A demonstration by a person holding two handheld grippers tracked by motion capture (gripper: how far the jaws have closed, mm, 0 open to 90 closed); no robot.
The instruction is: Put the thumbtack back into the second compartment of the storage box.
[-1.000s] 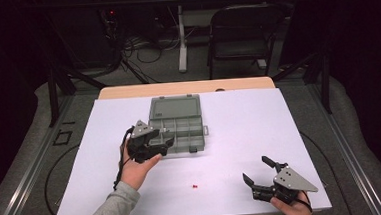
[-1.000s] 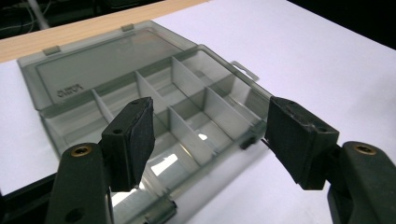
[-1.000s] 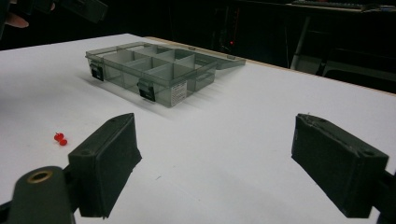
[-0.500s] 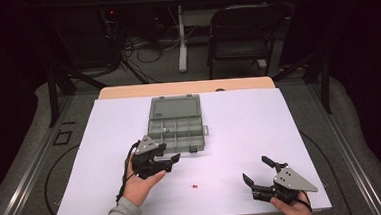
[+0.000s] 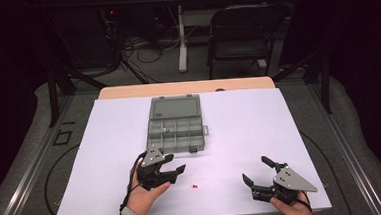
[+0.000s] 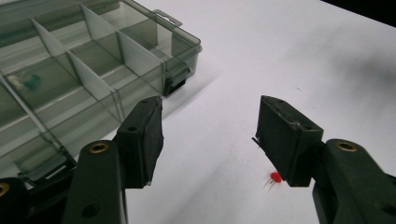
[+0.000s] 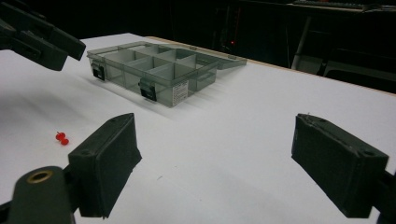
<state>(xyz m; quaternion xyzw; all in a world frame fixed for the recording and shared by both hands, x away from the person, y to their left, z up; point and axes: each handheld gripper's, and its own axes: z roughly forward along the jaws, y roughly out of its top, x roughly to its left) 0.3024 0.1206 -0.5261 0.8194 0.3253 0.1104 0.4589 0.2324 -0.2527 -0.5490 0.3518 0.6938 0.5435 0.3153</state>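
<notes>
Left claw (image 5: 175,169) hangs empty, jaws apart and just now narrowing, nothing between them. Red pushpin (image 5: 195,187) lies on the white bench (image 5: 279,122), just beside the tips, near the compartment box (image 5: 175,123). Advice: center the jaws over the pin's head, probably lying sideways, then pinch. Right claw (image 5: 255,171) rests wide open.

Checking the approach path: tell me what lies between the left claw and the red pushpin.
Nothing: in the high view, bare white table separates the left claw from the red pushpin.
</notes>
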